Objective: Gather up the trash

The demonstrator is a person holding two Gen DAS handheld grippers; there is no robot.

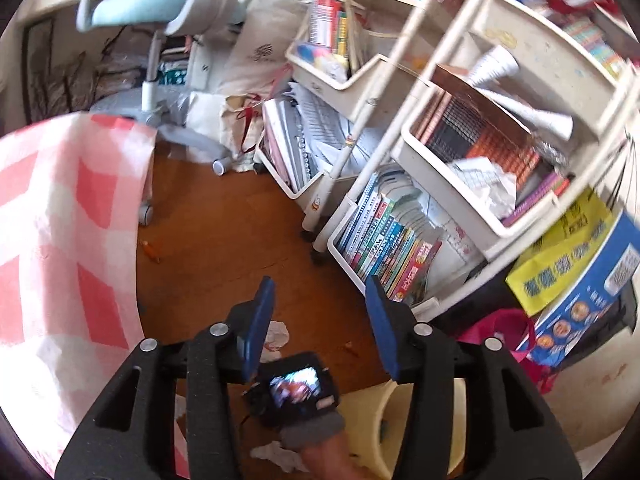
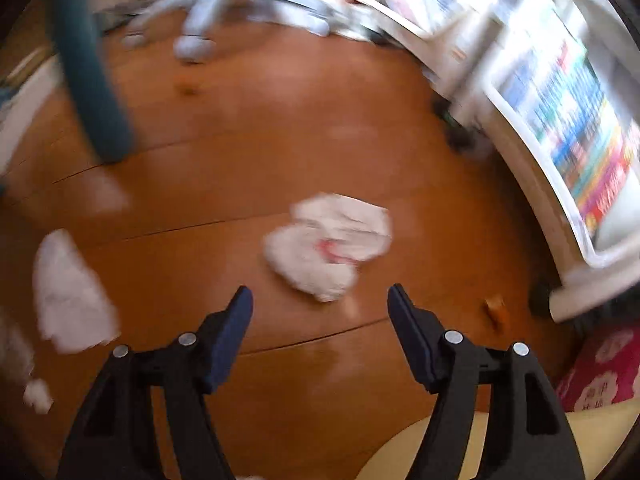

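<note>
Hovering right gripper (image 2: 320,300), fingers spread, near crumpled tissue (image 2: 326,244): likely light, soft, compressible; pinch its bunched middle. Left gripper (image 1: 320,300) also spread, empty.

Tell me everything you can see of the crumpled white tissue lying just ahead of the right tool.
The crumpled white tissue with a pink-red mark looks like soft paper, bunched into two uneven lobes. It lies flat on the orange-brown wooden floor, ahead of the right tool, whose jaws stand open and apart from it. Only the floor touches it. Motion blur hides finer detail.
</note>
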